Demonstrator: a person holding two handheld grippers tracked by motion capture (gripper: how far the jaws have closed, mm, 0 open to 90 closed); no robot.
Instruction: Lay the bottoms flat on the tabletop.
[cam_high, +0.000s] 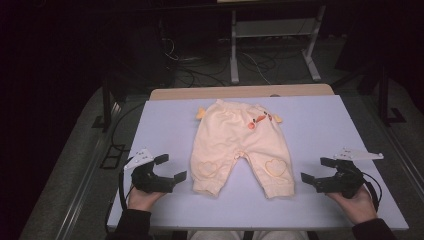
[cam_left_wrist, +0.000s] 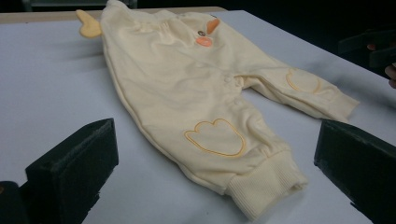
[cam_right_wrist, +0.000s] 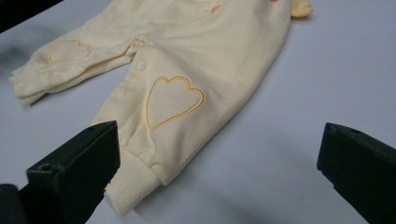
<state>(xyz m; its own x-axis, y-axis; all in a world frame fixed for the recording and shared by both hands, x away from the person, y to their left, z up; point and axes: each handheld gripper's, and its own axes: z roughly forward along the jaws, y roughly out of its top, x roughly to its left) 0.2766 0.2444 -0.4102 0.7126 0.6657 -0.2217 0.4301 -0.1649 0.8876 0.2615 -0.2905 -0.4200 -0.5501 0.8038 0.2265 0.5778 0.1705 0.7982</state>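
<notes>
Lavender table (cam_high: 320, 125), cream baby trousers (cam_high: 240, 145) flat, both tongs open alongside

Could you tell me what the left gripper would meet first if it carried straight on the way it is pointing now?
Probably the ribbed cuff of the nearer leg of the yellow baby trousers: it lies flat ahead of the open left gripper, though slightly off-centre.

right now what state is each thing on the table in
pale yellow baby trousers: spread flat, front up, legs apart, waist at the far side
left gripper: jaws open, nothing between them, beside the left cuff
right gripper: jaws open, empty, beside the right cuff
</notes>
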